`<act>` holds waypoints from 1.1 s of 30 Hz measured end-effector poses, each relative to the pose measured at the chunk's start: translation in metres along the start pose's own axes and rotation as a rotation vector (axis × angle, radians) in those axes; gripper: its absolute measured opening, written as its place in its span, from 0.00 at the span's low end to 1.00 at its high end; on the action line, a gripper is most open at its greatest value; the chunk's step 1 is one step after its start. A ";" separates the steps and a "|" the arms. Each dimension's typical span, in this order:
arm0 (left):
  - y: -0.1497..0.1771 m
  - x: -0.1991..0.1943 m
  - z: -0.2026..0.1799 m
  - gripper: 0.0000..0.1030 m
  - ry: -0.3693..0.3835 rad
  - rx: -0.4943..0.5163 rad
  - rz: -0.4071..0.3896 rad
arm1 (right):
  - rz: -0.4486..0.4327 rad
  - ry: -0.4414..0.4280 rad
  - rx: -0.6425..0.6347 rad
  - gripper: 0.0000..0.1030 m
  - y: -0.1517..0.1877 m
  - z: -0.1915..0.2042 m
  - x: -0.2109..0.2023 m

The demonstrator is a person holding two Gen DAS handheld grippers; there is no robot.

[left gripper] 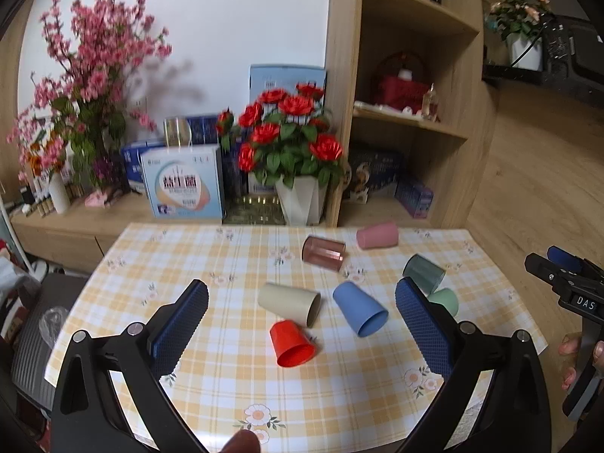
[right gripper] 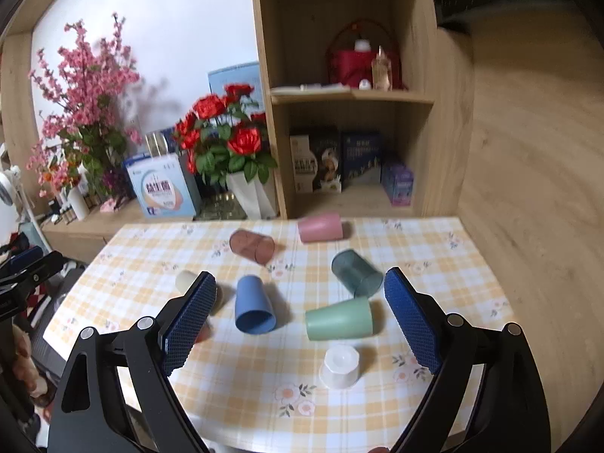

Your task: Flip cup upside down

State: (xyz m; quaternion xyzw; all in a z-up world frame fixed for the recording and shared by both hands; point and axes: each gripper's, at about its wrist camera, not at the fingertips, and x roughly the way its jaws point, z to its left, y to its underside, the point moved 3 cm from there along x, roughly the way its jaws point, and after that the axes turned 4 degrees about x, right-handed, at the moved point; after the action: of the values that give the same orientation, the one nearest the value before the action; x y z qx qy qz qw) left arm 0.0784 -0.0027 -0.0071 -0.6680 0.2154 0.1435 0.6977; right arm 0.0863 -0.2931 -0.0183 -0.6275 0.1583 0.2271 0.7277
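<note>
One cup, the white cup, stands mouth-down on the desk, at the near right of the cup group; this is the only cup that the two views show inverted. Seven others lie on their sides, so the task is judged to be at an early stage.

Status of the lying cups:
- Red cup: near centre, mouth toward the near edge.
- Beige cup: just beyond the red cup, touching or almost touching it.
- Blue cup: centre of the group, mouth toward the near edge.
- Light green cup: just beyond the white cup, lying crosswise.
- Dark teal cup: translucent, beyond the light green cup.
- Brown cup: translucent, far centre.
- Pink cup: at the far edge of the desk.

Left gripper: jaws spread wide, holding nothing, raised above the near edge and facing the red and beige cups. Right gripper: jaws spread wide, holding nothing, facing the blue and light green cups. Neither gripper touches a cup.

Remaining work, as judged: grasp a lying cup, rotate it, and set it rim-down. Which cup is taken first cannot be determined.
</note>
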 end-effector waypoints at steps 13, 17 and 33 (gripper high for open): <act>-0.013 -0.042 -0.016 0.94 0.008 0.041 -0.080 | -0.094 0.020 0.004 0.85 -0.014 0.003 -0.055; -0.014 -0.049 -0.018 0.94 0.015 0.041 -0.091 | -0.108 0.025 0.007 0.85 -0.017 0.001 -0.063; -0.016 -0.051 -0.020 0.94 0.011 0.037 -0.079 | -0.107 0.043 0.021 0.85 -0.017 -0.002 -0.066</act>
State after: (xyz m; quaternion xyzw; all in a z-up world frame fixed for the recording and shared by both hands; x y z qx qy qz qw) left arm 0.0402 -0.0187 0.0313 -0.6637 0.1954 0.1084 0.7138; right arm 0.0397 -0.3059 0.0291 -0.6323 0.1424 0.1728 0.7417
